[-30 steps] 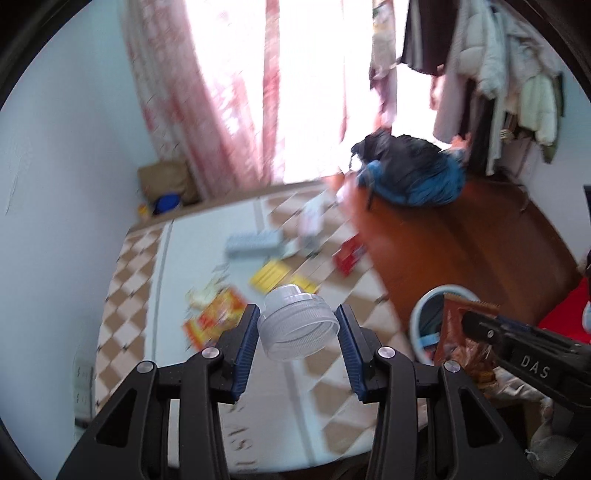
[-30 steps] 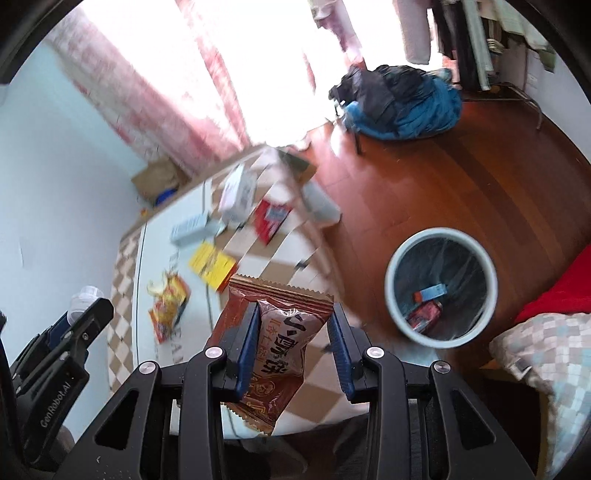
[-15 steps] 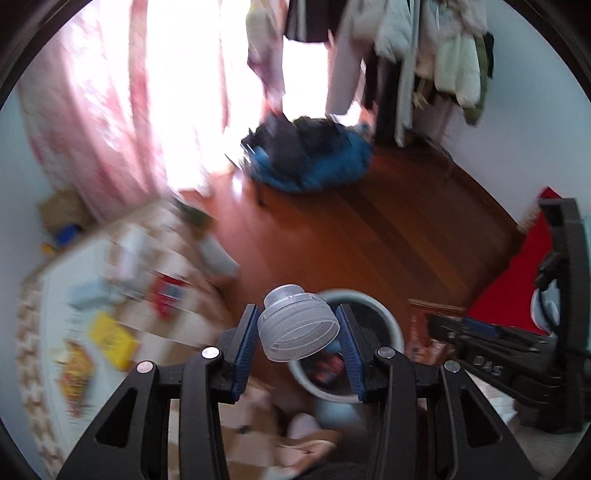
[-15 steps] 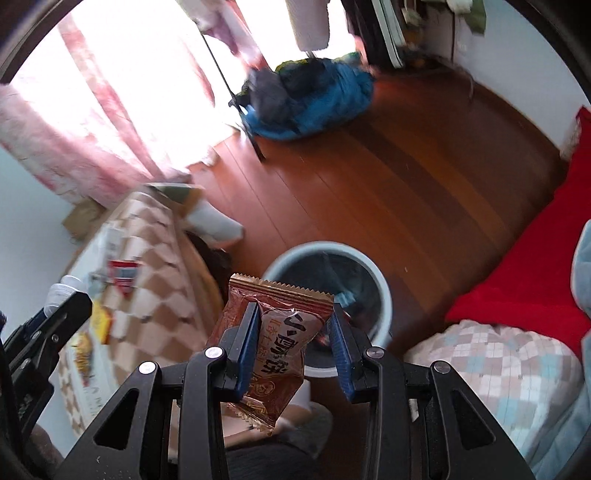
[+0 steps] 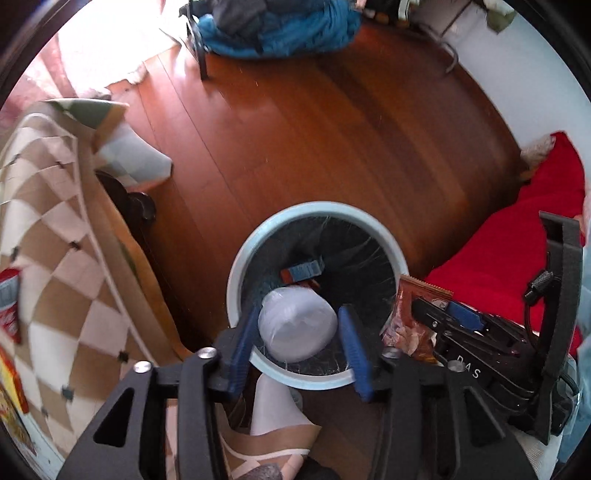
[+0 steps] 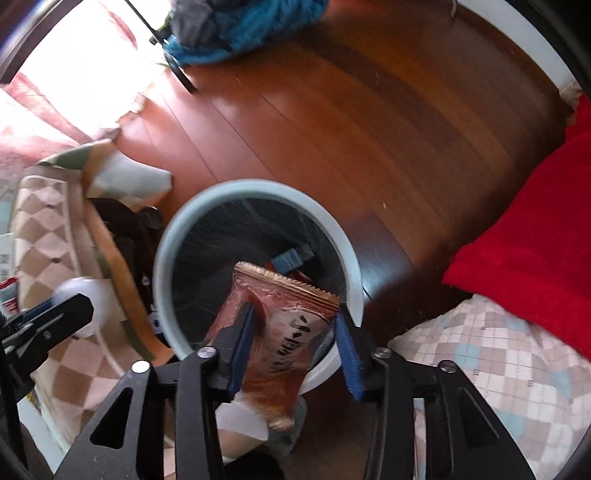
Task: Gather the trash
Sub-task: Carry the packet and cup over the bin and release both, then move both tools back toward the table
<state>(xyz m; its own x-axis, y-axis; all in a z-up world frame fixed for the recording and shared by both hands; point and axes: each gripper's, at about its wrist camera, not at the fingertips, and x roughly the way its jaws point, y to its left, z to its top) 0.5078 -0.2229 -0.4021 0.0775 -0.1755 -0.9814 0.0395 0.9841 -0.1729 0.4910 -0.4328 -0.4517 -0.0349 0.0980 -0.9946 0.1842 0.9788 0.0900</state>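
Observation:
My left gripper (image 5: 298,325) hangs right above a pale blue bin (image 5: 236,273) with a dark liner. A clear plastic jar (image 5: 297,323) sits blurred between its blue pads, with a thin gap on each side. My right gripper (image 6: 295,321) is over the same bin (image 6: 162,266). A brown snack packet (image 6: 284,332) hangs tilted and blurred between its pads, clear of the right pad. Both sets of fingers stand wider than before. A blue and orange box (image 5: 301,269) lies at the bottom of the bin. In the left wrist view the right gripper (image 5: 428,314) shows the packet (image 5: 413,317) at its tip.
A table under a brown checked cloth (image 5: 55,258) stands left of the bin, with wrappers at its left edge. A red blanket (image 5: 517,251) and checked bedding (image 6: 498,354) lie to the right. Bare wooden floor (image 5: 314,129) stretches beyond, with a blue bag (image 5: 280,26) at the far end.
Both grippers swung from the table to above the bin and tipped downward. Their fingers have spread slightly, and the jar and the packet now look loose and blurred between the pads.

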